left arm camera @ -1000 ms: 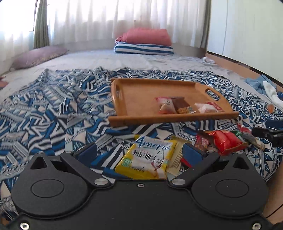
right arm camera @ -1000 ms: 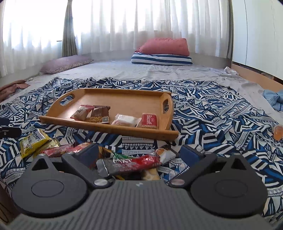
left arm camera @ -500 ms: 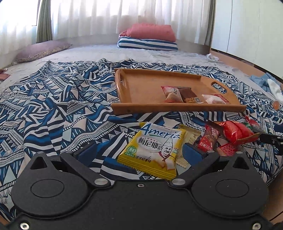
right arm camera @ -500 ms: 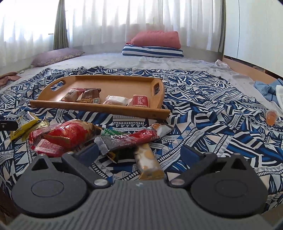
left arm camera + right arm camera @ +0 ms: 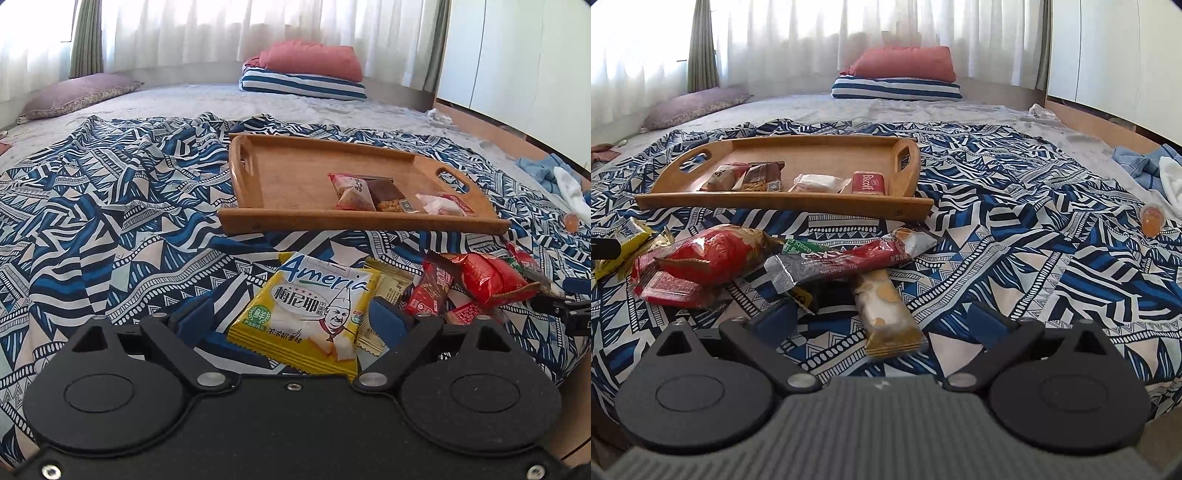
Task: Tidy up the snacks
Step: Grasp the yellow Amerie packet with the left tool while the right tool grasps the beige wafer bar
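A wooden tray (image 5: 288, 184) (image 5: 827, 151) lies on the patterned bedspread and holds several small snack packets (image 5: 365, 192) (image 5: 870, 182). In front of it lies a loose pile of snacks. My left gripper (image 5: 291, 317) is open, its jaws on either side of a yellow Ameria packet (image 5: 310, 310), just above or on it. My right gripper (image 5: 882, 317) is open over a tan and white bar (image 5: 886, 314). A dark red bar (image 5: 846, 260) and a red bag (image 5: 713, 254) (image 5: 491, 277) lie just beyond it.
A blue and white patterned bedspread (image 5: 110, 221) covers the near part of the bed. Pillows (image 5: 897, 72) lie at the far end, and a purple cushion (image 5: 77, 94) at the far left. A small orange jelly cup (image 5: 1151, 219) and blue clothes (image 5: 1145, 162) lie at the right.
Both grippers have pulled back and risen from the snack pile, so more of the pile shows between the fingers. Both stay open. The snacks and tray have not moved.
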`<state>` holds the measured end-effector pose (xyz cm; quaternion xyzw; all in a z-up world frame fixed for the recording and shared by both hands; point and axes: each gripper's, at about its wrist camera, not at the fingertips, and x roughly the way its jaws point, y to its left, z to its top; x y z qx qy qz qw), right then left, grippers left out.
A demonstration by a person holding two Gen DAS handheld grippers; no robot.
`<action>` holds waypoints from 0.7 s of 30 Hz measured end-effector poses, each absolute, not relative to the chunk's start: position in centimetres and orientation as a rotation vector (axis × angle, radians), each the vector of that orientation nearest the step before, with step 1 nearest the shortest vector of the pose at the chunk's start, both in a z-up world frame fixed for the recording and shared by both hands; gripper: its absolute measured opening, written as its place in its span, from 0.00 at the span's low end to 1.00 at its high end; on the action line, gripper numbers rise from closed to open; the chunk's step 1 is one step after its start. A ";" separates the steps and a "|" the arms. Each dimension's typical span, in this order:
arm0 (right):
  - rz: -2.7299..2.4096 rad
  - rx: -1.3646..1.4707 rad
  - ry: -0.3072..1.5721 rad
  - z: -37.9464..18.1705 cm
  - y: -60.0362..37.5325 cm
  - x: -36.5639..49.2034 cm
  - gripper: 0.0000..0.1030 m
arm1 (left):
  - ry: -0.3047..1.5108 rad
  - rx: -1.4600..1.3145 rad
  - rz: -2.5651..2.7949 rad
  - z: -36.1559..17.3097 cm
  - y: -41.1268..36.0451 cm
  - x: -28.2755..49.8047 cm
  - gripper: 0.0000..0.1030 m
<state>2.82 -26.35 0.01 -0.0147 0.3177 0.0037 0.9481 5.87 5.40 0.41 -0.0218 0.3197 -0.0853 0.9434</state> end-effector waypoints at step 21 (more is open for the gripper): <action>0.010 -0.030 0.629 0.1 -26.1 3.4 0.80 | 0.678 0.049 -0.242 1.1 3.0 5.0 0.68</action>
